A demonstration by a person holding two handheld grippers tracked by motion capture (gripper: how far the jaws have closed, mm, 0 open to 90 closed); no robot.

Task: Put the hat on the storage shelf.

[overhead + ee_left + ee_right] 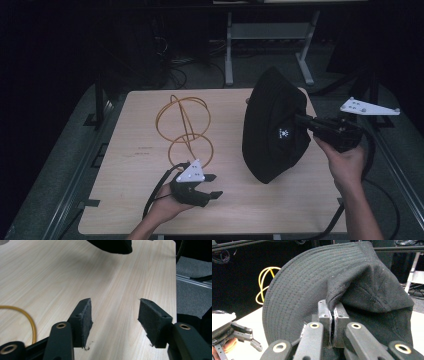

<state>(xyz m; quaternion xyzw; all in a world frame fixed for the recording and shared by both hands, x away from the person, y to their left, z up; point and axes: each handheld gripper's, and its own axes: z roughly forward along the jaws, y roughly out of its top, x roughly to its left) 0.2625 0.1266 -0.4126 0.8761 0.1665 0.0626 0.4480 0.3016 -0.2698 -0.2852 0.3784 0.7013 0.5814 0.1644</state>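
The right claw [332, 315] is clamped on the fabric of a black bucket hat [275, 125], a fold being pinched between its closed jaws. The hat is held up at the right side of the worktop [125, 165], its lower edge low over the wood. The left claw [115, 317] is held with its jaws spread wide and nothing between them, near the front edge. Just behind it, a yellow wire frame of rings [186, 127] is seen standing on the worktop.
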